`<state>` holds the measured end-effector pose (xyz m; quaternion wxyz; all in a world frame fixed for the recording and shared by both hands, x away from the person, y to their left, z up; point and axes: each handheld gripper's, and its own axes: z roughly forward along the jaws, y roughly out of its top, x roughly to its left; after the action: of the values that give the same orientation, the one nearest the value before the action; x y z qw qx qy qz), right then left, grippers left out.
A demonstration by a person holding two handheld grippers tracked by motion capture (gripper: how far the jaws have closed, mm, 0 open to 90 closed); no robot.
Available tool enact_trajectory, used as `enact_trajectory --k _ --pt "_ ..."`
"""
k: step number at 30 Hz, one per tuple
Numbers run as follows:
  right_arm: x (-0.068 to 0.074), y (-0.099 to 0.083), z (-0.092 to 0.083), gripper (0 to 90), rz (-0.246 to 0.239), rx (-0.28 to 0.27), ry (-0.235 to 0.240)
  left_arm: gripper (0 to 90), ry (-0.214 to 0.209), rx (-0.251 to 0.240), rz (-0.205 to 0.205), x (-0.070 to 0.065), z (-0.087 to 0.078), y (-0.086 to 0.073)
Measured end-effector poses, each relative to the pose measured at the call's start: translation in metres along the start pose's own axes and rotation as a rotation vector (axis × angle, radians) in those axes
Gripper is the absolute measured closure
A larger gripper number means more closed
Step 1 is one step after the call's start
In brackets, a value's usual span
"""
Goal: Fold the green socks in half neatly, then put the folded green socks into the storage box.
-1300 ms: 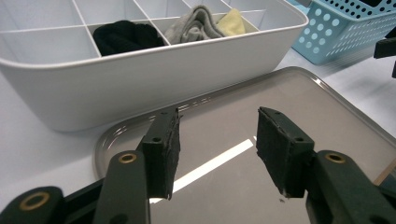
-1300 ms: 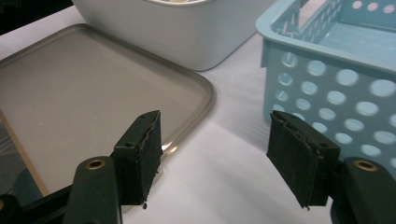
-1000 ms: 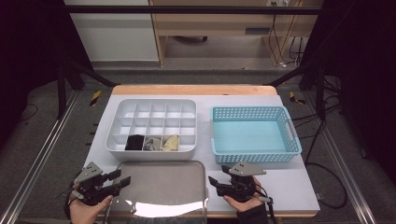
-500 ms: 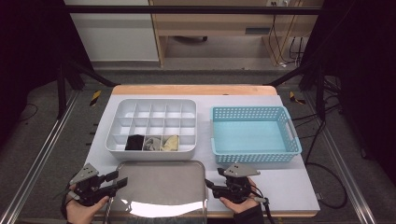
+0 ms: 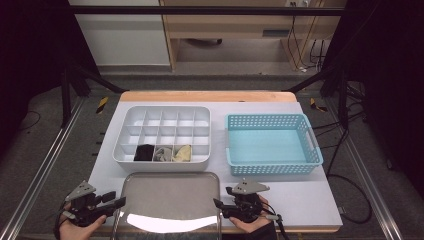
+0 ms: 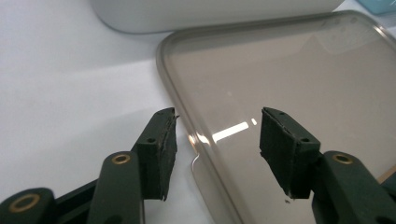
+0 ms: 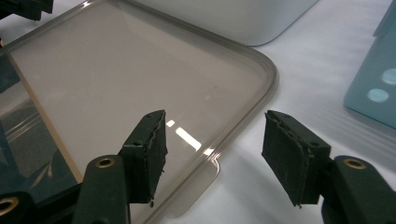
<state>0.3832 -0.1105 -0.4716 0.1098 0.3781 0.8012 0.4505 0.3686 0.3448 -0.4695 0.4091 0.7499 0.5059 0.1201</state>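
The left tongs (image 5: 119, 202) sit at the near left corner of the worktop (image 5: 300, 195), jaws apart and straddling the left rim of the smoky clear lid (image 5: 170, 200) without pressing it. The right tongs (image 5: 220, 205) face them from the lid's right rim, also gaping with the rim between the jaws, though they have just been closing a little. The lid lies flat along the near edge, midway between both hands. Just behind it stands the white divided tray (image 5: 165, 162), its front row holding small dark, grey and yellowish pieces; the blue basket (image 5: 272, 167) sits toward the right edge. Since a second ago the left tongs have edged in toward the lid.
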Motion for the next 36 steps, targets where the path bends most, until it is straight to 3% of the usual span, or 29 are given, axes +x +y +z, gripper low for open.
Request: enact_trajectory --k 6,9,12,20,25,31,36 --pt "0.000 -0.004 -0.004 37.0 -0.001 0.011 -0.009 49.3 -0.003 0.030 -0.009 -0.002 -0.001 -0.004" --pt "-0.001 -0.007 -0.005 35.3 0.028 0.035 -0.022 51.0 -0.006 0.039 -0.029 -0.001 -0.003 -0.008" --pt "-0.001 -0.010 -0.004 43.6 0.038 0.047 0.001 52.6 -0.001 0.048 -0.035 -0.001 -0.004 -0.010" --pt "0.005 -0.015 -0.003 44.3 0.063 0.063 0.033 54.4 0.002 0.059 -0.043 -0.003 -0.006 -0.014" --pt "0.007 -0.017 -0.003 44.6 0.088 0.066 0.045 53.6 -0.006 0.073 -0.041 -0.006 -0.007 -0.015" --pt "0.011 -0.019 0.001 47.3 0.115 0.091 0.055 46.3 -0.013 0.083 -0.045 -0.009 -0.006 -0.014" --pt "0.012 -0.020 0.001 47.7 0.126 0.087 0.054 45.2 0.001 0.089 -0.038 -0.011 -0.006 -0.014"
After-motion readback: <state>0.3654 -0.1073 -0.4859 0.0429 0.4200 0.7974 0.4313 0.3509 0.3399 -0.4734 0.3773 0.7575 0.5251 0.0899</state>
